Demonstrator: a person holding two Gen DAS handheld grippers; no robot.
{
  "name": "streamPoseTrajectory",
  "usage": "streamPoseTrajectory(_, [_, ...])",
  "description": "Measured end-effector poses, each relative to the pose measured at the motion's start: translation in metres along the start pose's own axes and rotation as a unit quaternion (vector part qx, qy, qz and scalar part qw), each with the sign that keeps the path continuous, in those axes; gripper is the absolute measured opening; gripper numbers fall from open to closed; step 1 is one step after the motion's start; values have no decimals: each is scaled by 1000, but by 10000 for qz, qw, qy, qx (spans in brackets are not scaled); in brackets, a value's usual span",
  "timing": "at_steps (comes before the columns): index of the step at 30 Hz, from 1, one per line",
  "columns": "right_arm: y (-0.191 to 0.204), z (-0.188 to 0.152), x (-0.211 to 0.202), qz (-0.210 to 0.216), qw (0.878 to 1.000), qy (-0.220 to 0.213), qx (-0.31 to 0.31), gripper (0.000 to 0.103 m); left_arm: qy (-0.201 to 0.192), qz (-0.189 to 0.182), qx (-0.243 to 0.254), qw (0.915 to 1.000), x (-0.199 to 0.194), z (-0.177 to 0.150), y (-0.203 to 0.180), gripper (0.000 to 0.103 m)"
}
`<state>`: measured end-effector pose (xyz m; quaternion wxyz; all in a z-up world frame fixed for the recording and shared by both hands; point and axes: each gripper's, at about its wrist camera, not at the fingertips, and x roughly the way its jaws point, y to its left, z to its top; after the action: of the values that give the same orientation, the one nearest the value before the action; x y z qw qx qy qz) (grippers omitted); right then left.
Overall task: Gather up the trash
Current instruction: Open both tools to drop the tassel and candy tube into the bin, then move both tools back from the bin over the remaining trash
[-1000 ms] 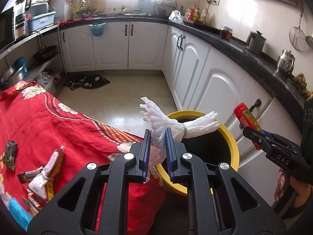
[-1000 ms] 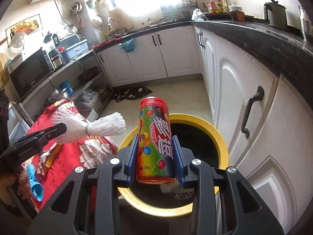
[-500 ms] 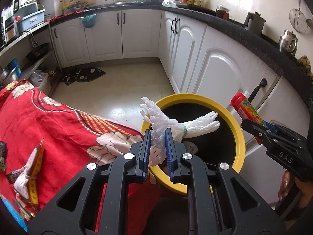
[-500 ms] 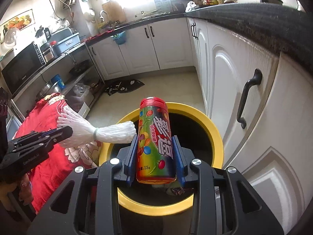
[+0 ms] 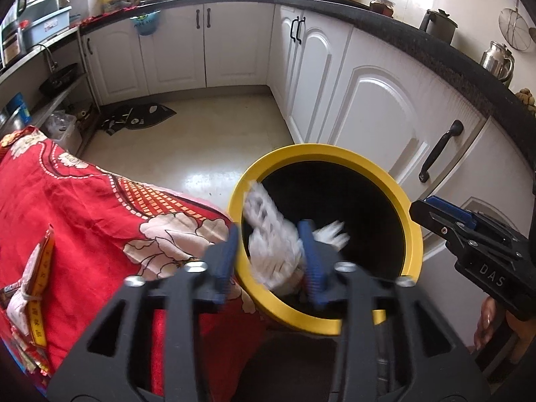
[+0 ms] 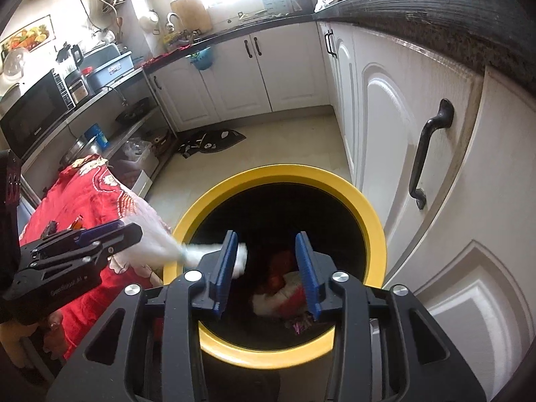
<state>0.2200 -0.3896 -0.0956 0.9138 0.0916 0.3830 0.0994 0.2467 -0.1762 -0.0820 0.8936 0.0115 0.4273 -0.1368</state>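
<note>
Left gripper (image 5: 269, 258) jaws opening, releasing the soft, light white foam net (image 5: 268, 251) between them; right gripper (image 6: 266, 266) jaws opening, empty, over the yellow bin (image 6: 375, 231).

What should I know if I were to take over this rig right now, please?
Left claw: jaws opening, white foam net loose between them, above the yellow-rimmed bin.
Right claw: jaws opening, nothing between them.
Done: a blurred red item shows inside the bin with other trash.
Left: wrappers lie on the red cloth.
</note>
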Motion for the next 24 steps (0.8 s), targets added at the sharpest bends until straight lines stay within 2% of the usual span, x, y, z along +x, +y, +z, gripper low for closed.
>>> streamPoseTrajectory(6, [1, 1, -4, 11, 10000, -62, 51, 51, -33, 6, -74, 10000, -5, 0, 5, 60])
streamPoseTrajectory(8, [2, 2, -6, 7, 10000, -83, 32, 54, -63, 26, -118, 9999, -9, 0, 7, 75])
streamPoseTrajectory(12, [5, 3, -10, -13, 9999, -155, 22, 62, -129, 74, -203, 9997, -17, 1, 13, 92])
streamPoseTrajectory(17, [12, 4, -18, -37, 9996, -287, -59, 73, -220, 200, -323, 9990, -30, 1, 23, 92])
streamPoseTrajectory(21, [19, 6, -25, -33, 9991, -397, -154, 78, -328, 269, -426, 9982, -42, 2, 30, 92])
streamPoseTrajectory(24, [24, 7, -29, 12, 9988, -458, -194, 78, -431, 334, -523, 9971, -53, 1, 37, 92])
